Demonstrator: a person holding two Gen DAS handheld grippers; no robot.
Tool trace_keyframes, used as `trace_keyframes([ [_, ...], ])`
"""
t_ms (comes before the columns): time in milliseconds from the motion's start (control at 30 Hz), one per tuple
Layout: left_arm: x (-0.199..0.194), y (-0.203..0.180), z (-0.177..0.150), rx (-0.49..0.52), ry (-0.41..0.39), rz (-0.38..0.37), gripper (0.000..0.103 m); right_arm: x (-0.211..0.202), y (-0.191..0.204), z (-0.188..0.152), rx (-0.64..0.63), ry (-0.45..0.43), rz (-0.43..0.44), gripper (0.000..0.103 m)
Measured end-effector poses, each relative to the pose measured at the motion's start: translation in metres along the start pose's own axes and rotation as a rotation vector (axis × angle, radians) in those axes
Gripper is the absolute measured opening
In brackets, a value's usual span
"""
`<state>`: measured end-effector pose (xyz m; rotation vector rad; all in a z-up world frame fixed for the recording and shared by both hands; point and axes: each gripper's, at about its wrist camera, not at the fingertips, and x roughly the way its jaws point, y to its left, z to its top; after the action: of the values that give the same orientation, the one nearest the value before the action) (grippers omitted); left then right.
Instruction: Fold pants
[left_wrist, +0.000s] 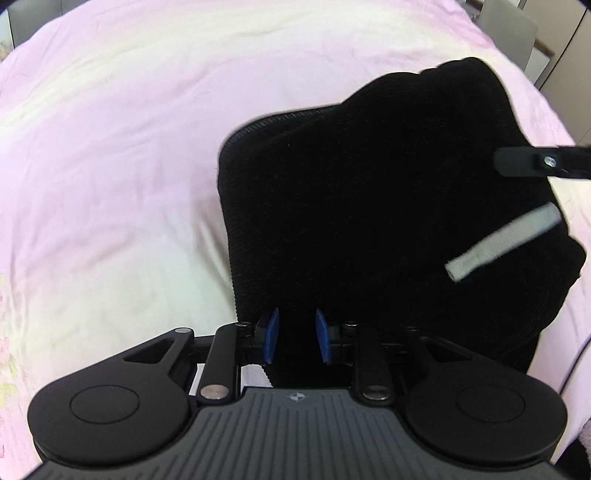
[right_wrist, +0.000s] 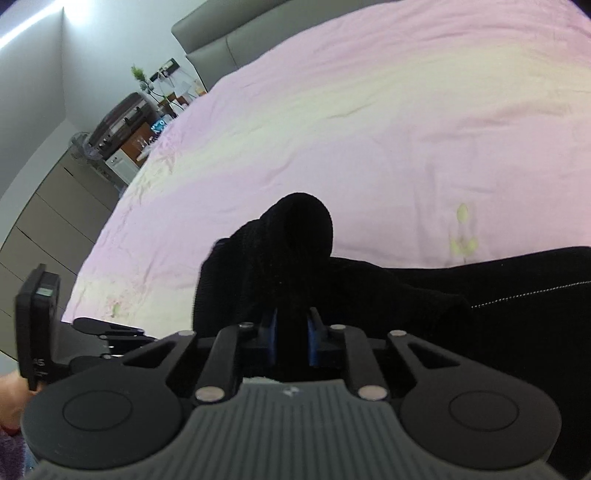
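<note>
Gripping black pants (left_wrist: 369, 221) | left gripper (left_wrist: 295, 341) pinching fabric | right gripper (right_wrist: 291, 341) clamped (bunched fold) | pink bedspread (left_wrist: 110, 166)

The pants (left_wrist: 369, 206) are a black ribbed knit, matt and kinda fuzzy, with a flat woven white drawstring (left_wrist: 502, 242). Bed sheet (left_wrist: 110, 166) is soft pink cotton-looking cloth, lightly wrinkled. Both grippers (left_wrist: 295, 341) (right_wrist: 291, 341) are matt black plastic, blue rubbery pads (left_wrist: 271, 336), shiny metal pins.
</note>
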<state>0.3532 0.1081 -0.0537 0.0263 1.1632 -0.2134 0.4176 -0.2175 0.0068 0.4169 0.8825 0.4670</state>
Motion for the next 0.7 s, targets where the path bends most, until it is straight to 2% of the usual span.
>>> trace_keyframes([
  [100, -0.029, -0.001, 0.007, -0.02, -0.095, -0.033, 0.029, -0.035, 0.026, 0.0, -0.037, -0.02, -0.003, 0.01],
  [167, -0.046, -0.004, 0.012, -0.037, -0.154, -0.051, 0.029, -0.05, 0.029, -0.005, -0.008, -0.018, -0.036, 0.009],
  [300, -0.055, -0.021, 0.022, -0.021, -0.206, -0.08, 0.029, -0.063, -0.009, -0.028, 0.167, -0.008, -0.09, 0.009],
  [467, -0.028, -0.046, 0.031, 0.035, -0.189, -0.069, 0.029, -0.055, -0.062, -0.06, 0.338, 0.024, -0.13, 0.01],
  [567, -0.011, -0.058, 0.035, 0.037, -0.175, -0.052, 0.032, -0.037, -0.08, -0.071, 0.347, 0.038, -0.164, 0.01],
  [700, 0.005, -0.059, 0.028, 0.046, -0.139, -0.002, 0.033, -0.025, -0.094, -0.073, 0.368, 0.049, -0.126, 0.017],
])
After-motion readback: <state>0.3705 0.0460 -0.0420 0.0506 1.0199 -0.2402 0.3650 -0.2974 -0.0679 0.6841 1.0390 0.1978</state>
